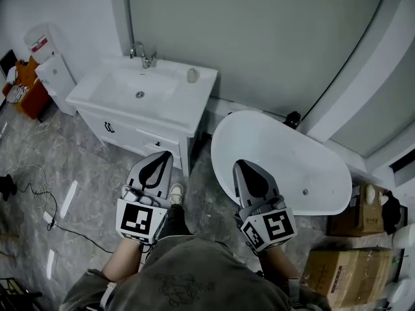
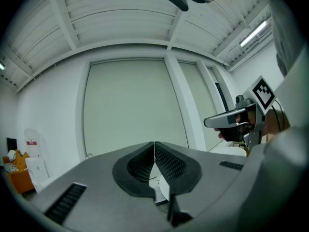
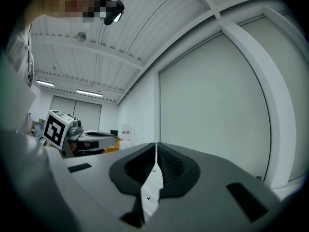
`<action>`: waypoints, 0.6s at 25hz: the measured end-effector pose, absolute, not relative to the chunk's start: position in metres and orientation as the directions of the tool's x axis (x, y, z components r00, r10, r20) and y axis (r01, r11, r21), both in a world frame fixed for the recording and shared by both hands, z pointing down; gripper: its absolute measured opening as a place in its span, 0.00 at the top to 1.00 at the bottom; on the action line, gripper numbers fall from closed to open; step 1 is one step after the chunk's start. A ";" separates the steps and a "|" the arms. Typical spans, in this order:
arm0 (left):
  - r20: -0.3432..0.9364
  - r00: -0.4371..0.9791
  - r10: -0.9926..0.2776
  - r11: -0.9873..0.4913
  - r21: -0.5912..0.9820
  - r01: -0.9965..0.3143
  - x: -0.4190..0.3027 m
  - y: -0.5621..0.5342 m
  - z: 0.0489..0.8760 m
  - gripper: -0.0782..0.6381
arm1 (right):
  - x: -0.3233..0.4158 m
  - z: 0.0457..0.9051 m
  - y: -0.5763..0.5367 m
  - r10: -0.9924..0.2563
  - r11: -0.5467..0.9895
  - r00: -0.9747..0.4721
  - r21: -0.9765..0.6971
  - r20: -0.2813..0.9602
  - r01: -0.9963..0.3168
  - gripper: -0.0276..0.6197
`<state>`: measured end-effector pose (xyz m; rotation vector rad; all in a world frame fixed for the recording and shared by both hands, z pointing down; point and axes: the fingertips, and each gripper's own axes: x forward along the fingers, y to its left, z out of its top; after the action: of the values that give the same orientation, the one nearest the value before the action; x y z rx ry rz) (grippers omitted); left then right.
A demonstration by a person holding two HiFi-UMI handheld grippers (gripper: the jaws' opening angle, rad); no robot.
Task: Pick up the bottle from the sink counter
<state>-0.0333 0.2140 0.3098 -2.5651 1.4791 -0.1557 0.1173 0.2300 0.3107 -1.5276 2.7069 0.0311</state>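
1. Now, left gripper (image 2: 154,153): jaws shut tight, nothing btwn them, held low in front of the sink counter (image 1: 188,105).
2. Likewise right gripper (image 3: 155,151): jaws together, empty, by bathtub (image 1: 324,193) near rim.
3. Task bottle (image 1: 192,75) stands upright at counter's back-right, right of faucet (image 1: 141,54), well apart from both.

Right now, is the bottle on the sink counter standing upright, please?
Upright: the bottle stands on its base on the counter.

There is one bottle (image 1: 192,75), one sink (image 1: 117,86) and one tap (image 1: 141,54). There is one bathtub (image 1: 285,173). Two boxes (image 1: 349,275) sit at the right.
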 end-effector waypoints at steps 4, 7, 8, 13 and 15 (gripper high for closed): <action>0.003 0.496 -0.868 -0.486 -0.209 -0.849 -0.044 0.185 0.317 0.87 | 0.112 0.316 0.200 -0.858 0.513 -0.513 0.002 -0.025 -0.858 0.91; 0.015 0.495 -0.869 -0.487 -0.203 -0.849 -0.050 0.163 0.320 0.87 | 0.107 0.322 0.178 -0.861 0.509 -0.509 -0.011 -0.006 -0.861 0.91; 0.019 0.495 -0.869 -0.488 -0.200 -0.850 -0.052 0.157 0.321 0.87 | 0.104 0.324 0.171 -0.861 0.509 -0.509 -0.014 0.001 -0.861 0.91; 0.039 0.495 -0.868 -0.493 -0.186 -0.850 -0.064 0.120 0.326 0.87 | 0.088 0.328 0.133 -0.852 0.523 -0.523 -0.010 0.021 -0.852 0.91; 0.051 0.494 -0.868 -0.495 -0.183 -0.850 -0.069 0.104 0.329 0.87 | 0.083 0.328 0.117 -0.853 0.522 -0.522 -0.009 0.030 -0.853 0.91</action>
<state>-0.0689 0.1039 0.3287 -2.5983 1.5020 -0.2047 0.0827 0.1168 0.3284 -1.5468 2.7591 -0.0347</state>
